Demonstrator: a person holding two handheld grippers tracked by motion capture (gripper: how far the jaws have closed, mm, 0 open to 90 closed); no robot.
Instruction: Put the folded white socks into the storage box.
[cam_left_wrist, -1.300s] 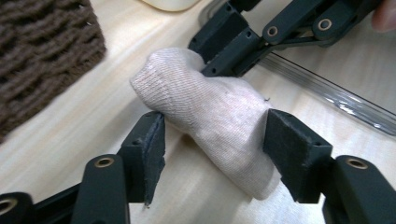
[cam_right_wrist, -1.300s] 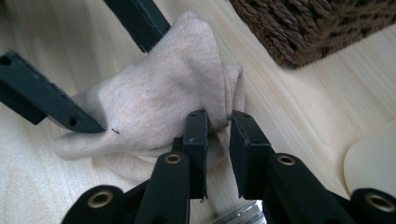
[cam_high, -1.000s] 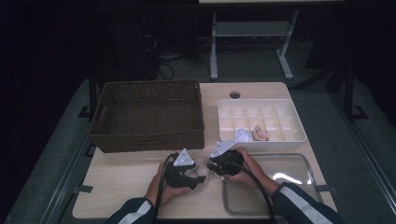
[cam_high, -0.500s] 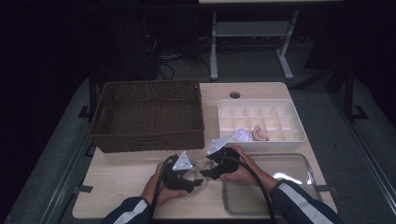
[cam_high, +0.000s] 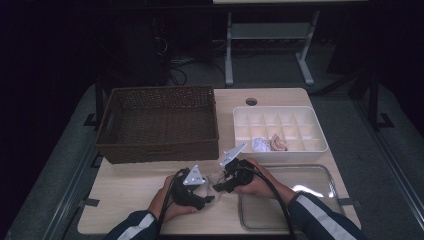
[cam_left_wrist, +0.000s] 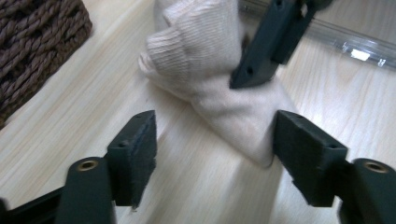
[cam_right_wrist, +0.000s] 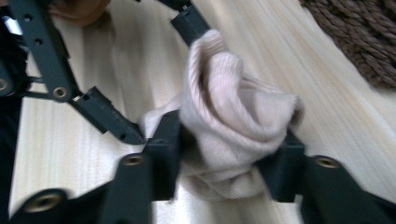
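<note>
A cream ribbed sock (cam_high: 215, 177), partly rolled, lies on the wooden table in front of the basket, between both grippers. My right gripper (cam_right_wrist: 224, 151) has just been closing, and its pads now squeeze the rolled bulk of the sock (cam_right_wrist: 233, 116). My left gripper (cam_left_wrist: 217, 142) has been opening. Its jaws stand wide around the flat end of the sock (cam_left_wrist: 210, 65), with the left pad well clear of it. In the high view the left gripper (cam_high: 207, 193) and right gripper (cam_high: 220, 183) point at each other, tips nearly meeting.
A brown wicker basket (cam_high: 157, 122) stands at the back left. A white compartment tray (cam_high: 280, 116) at the back right holds a white bundle (cam_high: 260, 145) and a pinkish bundle (cam_high: 278, 142). A clear tray (cam_high: 320, 220) sits at the front right, under the right forearm.
Both hands have drifted slightly left and toward the near edge, staying together at the sock. The right gripper now sits closer to the left one.
</note>
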